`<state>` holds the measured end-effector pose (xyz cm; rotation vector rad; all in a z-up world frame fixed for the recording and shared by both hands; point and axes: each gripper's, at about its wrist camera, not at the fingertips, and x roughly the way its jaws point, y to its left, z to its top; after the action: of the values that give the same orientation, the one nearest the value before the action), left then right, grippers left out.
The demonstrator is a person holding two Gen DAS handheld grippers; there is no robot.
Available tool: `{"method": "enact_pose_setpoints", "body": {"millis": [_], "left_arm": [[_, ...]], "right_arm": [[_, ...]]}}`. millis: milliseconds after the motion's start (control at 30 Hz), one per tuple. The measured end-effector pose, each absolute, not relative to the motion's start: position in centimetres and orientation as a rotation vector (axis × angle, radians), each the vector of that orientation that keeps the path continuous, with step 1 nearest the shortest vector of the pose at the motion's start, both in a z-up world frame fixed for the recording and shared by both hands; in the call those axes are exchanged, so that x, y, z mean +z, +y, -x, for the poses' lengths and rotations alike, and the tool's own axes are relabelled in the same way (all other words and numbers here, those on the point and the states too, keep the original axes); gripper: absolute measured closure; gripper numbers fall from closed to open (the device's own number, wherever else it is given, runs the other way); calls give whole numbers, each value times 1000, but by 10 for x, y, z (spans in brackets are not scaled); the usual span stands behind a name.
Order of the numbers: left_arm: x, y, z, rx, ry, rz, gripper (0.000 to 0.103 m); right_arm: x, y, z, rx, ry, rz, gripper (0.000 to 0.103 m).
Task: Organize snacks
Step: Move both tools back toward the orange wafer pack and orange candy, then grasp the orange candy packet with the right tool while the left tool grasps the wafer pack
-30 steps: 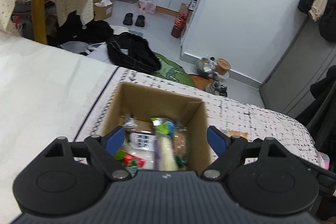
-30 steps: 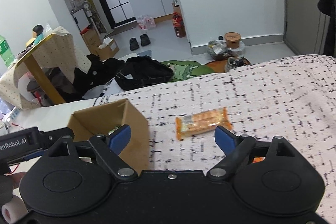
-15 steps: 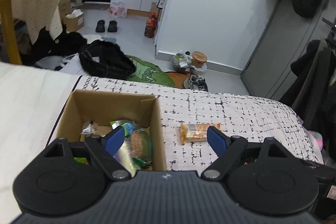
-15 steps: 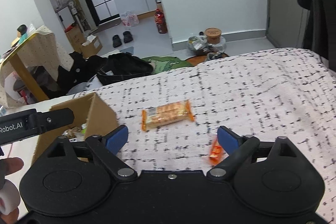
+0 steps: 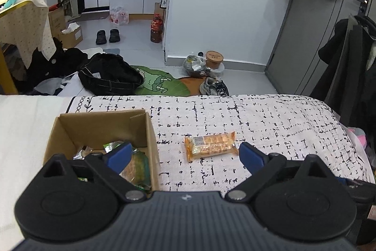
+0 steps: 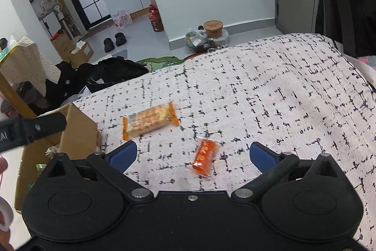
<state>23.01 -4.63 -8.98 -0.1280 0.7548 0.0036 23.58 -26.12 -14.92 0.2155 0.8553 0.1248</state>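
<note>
1. Since the earlier frames both views have swung off the open brown cardboard box (image 5: 101,133) toward the loose snacks. The left gripper (image 5: 185,154) and right gripper (image 6: 192,154) have just been opening their jaws, which now stand wide apart with nothing between them.
2. The long orange-ended clear packet of biscuits (image 5: 210,145) lies flat on the white black-flecked bed cover (image 5: 270,119), just beside the box. The small orange wrapped snack (image 6: 204,157) lies near it, ahead of the right gripper.
3. Handling, judged: both packets look light, with thin, slick, crinkly film. The biscuits are likely brittle, so a firm squeeze risks breakage.
4. Grip point, judged: take the long packet across its short width at mid-length, and the small one across its middle. The soft cover may give under pressure.
</note>
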Motion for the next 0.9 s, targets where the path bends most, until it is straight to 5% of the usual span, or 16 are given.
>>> {"method": "enact_pose_setpoints", "body": {"millis": [100,700,767,833,900], "left_arm": [[-91,-50,-237,2,765,125,6],[-113,-83,-276,-95,823,55,8],[-116,-88,-282,-109,833,51,10],[-120,-93,-288,-115,853,43,13],[-125,-97,-295,-117,867,41,15]], "right_arm": [[-156,-265,-238,124,864,-222,1],[-215,-269,-270,95,998,-247,43],[-217,-267,-272,99,988,-225,56],[-218,-266,-275,111,992,-189,83],[-218,-272,-279,114,1004,-209,83]]}}
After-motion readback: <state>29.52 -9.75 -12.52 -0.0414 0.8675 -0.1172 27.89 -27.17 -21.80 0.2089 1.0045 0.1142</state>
